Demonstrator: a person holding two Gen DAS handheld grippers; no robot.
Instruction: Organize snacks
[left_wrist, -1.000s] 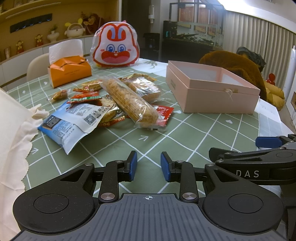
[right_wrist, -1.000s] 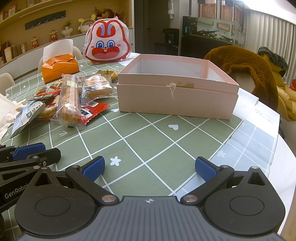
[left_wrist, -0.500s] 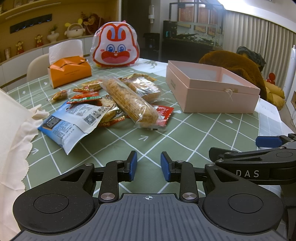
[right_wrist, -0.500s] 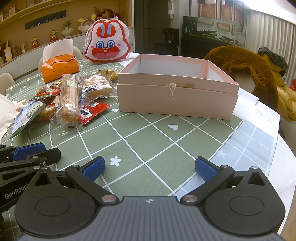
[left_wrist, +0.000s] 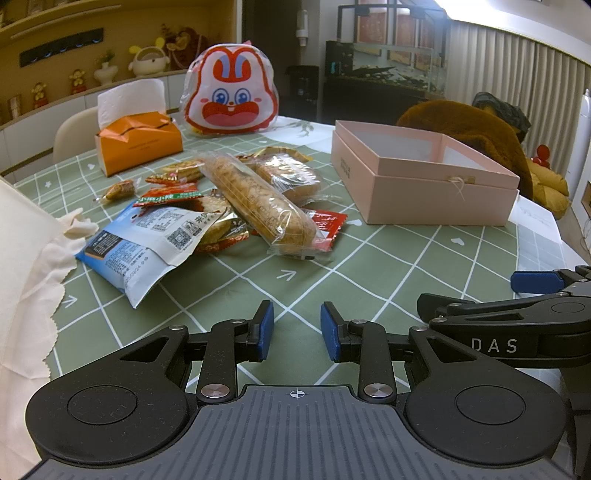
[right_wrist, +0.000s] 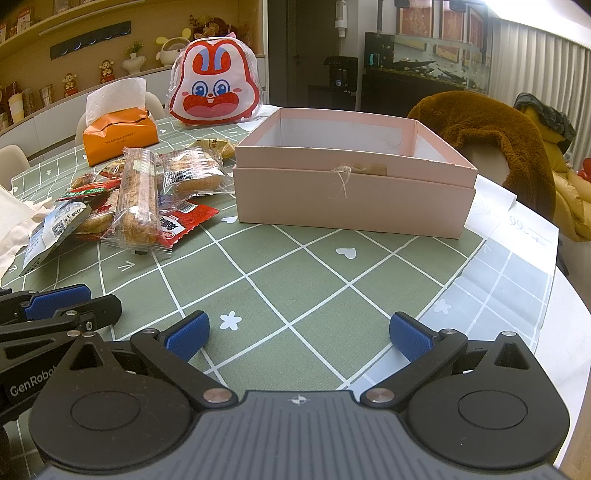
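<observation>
A heap of wrapped snacks lies on the green checked tablecloth: a long clear-wrapped bread stick, a blue-and-white packet, a red sachet and a wrapped bun. To their right stands an open pink box, with no snack visible inside. My left gripper hovers low over the cloth, short of the heap, its jaws a narrow gap apart with nothing between them. My right gripper stands wide open in front of the box, holding nothing.
An orange tissue box and a rabbit-face bag stand at the back of the table. A cream cloth covers the left edge. A brown furry throw hangs on a chair behind the box. White paper lies right of it.
</observation>
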